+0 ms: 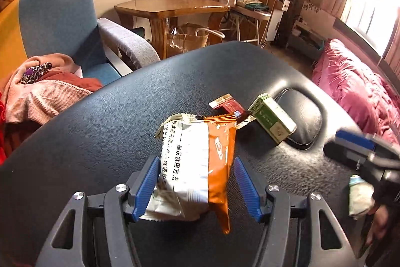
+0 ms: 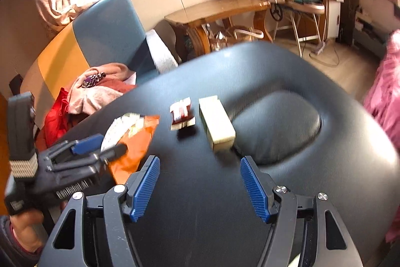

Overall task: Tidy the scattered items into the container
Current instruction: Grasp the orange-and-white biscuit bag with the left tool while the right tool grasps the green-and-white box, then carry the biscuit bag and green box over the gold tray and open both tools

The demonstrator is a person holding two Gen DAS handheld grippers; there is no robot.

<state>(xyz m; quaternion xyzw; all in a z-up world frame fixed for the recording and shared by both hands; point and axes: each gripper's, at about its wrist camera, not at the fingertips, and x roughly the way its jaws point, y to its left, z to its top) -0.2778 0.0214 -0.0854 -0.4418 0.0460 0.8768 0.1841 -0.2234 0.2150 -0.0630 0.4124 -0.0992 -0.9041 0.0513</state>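
Observation:
An orange and white snack packet (image 1: pixel 197 167) lies on the black padded table (image 1: pixel 100 131), deep between the fingers of my left gripper (image 1: pixel 197 162). Its left pad (image 1: pixel 147 184) touches the packet and a gap shows by the right pad, so the jaws stand open. In the right wrist view the same packet (image 2: pixel 135 142) sits under the left gripper (image 2: pixel 105 147). Beyond it lie a red sachet (image 1: pixel 230 108) (image 2: pixel 182 114) and a green and white box (image 1: pixel 272 116) (image 2: pixel 216 124). My right gripper (image 2: pixel 200 162) (image 1: pixel 350 149) hovers open and empty over the table. No container is in view.
An oval cushion (image 1: pixel 300 116) is set into the table by the box. A small pale pouch (image 1: pixel 360 197) shows beneath the right gripper. A blue armchair (image 1: pixel 57 16) with pink clothes (image 1: pixel 42 91) stands left, a pink bed (image 1: pixel 355 81) right, a wooden table (image 1: pixel 172 6) behind.

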